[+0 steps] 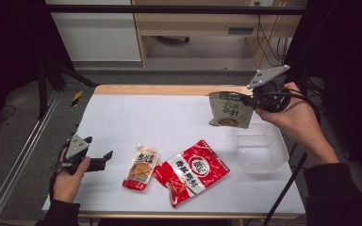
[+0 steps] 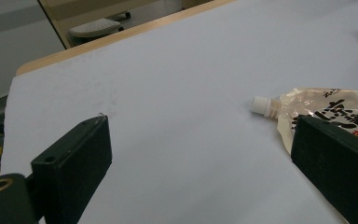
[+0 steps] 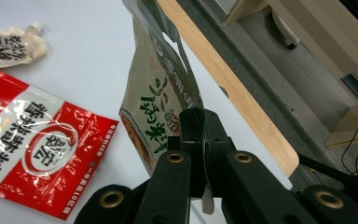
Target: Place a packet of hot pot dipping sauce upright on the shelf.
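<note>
Right gripper (image 1: 253, 100) fingers pinching a green-and-cream sauce pouch (image 1: 230, 110) above the bench (image 1: 122, 117), pouch edge hidden between them, left gripper (image 1: 104, 157) fingers spread, spouted pouch (image 2: 326, 112) partly hidden behind one.

A green-and-tan pouch (image 1: 229, 109) with dark lettering is showing an orange-brown picture near its bottom. A red-and-white packet (image 1: 192, 172) is gleaming beside a cream spouted pouch (image 1: 141, 167) with a white cap, on a white table (image 1: 136, 117) edged in pale wood.
</note>
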The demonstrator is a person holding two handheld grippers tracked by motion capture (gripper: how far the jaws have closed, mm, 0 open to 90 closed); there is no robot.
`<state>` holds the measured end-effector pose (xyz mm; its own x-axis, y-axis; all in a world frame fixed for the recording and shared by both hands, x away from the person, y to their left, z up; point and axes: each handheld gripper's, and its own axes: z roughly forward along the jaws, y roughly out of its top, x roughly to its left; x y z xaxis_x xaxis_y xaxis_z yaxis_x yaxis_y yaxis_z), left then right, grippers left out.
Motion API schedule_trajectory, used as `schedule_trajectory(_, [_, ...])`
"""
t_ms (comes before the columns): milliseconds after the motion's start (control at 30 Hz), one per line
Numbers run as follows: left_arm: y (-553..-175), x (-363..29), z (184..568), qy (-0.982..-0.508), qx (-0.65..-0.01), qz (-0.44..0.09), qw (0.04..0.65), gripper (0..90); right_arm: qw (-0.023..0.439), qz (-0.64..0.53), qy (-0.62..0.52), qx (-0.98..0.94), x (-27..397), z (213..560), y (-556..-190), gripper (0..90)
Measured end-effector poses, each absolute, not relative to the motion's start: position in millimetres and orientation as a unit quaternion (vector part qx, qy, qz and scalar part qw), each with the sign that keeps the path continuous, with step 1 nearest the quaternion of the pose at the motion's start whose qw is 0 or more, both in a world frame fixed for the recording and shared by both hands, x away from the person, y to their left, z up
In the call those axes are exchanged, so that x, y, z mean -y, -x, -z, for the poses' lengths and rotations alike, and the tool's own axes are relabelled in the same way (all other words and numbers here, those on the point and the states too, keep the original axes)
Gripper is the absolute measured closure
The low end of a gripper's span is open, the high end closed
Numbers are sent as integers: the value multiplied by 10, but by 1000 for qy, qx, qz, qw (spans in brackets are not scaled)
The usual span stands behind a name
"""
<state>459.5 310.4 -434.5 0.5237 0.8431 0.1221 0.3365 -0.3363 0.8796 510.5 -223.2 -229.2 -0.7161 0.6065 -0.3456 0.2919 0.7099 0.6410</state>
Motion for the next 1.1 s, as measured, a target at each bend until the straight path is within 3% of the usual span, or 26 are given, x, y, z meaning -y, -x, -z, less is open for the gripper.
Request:
schedule_trajectory(667, [-4591, -3166, 4332, -749, -401, -305, 430, 48, 291, -254, -302, -872, 2911, 2588, -5567, 900])
schedule_trajectory(1100, [-4589, -3118, 4347, -754, -398, -304, 425, 48, 283, -249, -311, -873, 3104, 2775, -5793, 900])
